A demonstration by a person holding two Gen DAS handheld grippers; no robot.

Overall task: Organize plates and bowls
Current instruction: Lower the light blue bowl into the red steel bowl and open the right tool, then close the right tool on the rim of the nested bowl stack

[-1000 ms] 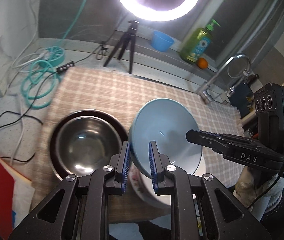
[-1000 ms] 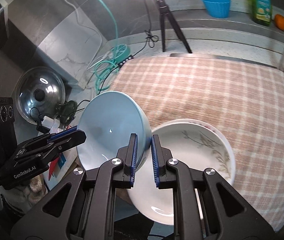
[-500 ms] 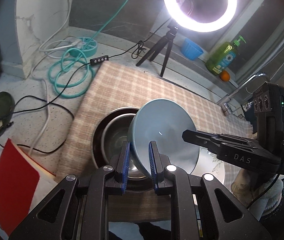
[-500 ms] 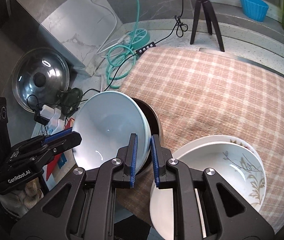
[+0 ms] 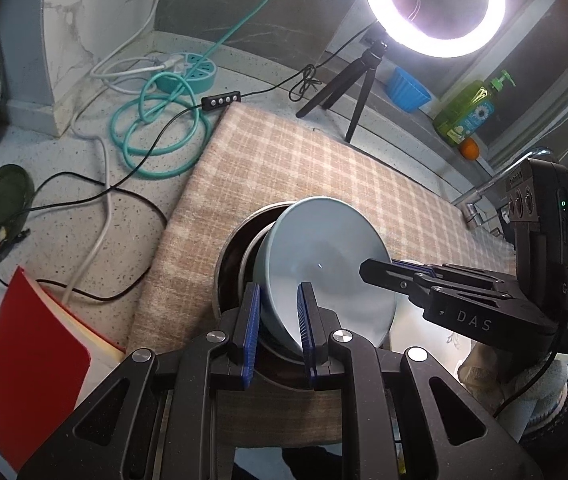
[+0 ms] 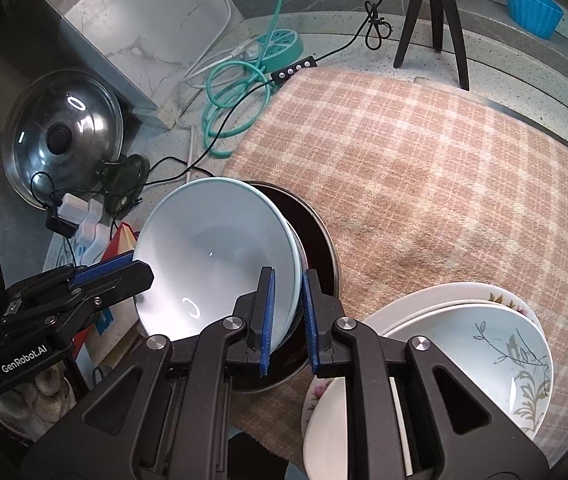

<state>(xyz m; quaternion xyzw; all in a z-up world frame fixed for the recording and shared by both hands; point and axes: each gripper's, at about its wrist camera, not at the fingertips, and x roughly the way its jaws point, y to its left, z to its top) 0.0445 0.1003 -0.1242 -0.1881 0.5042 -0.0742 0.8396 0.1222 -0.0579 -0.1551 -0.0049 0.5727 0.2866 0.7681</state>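
Note:
A light blue bowl (image 5: 329, 268) (image 6: 212, 252) is held over the steel bowl (image 5: 258, 240) that sits in a dark bowl (image 6: 315, 236) on the checked cloth. My left gripper (image 5: 280, 320) is shut on the blue bowl's near rim. My right gripper (image 6: 287, 316) is shut on its opposite rim; it also shows in the left wrist view (image 5: 383, 272). The left gripper also shows in the right wrist view (image 6: 124, 268). A stack of white floral dishes (image 6: 483, 344) lies to the right of the dark bowl.
The checked cloth (image 6: 423, 168) covers the counter. A ring light tripod (image 5: 347, 88), blue cup (image 5: 407, 90), soap bottle (image 5: 469, 110) and orange (image 5: 469, 148) stand at the back. Teal cable and power strip (image 5: 164, 120), a red book (image 5: 32, 344) and a pot lid (image 6: 64, 136) lie left.
Both grippers have carried the blue bowl leftwards from over the white dishes to over the steel and dark bowls, and lowered it towards them.

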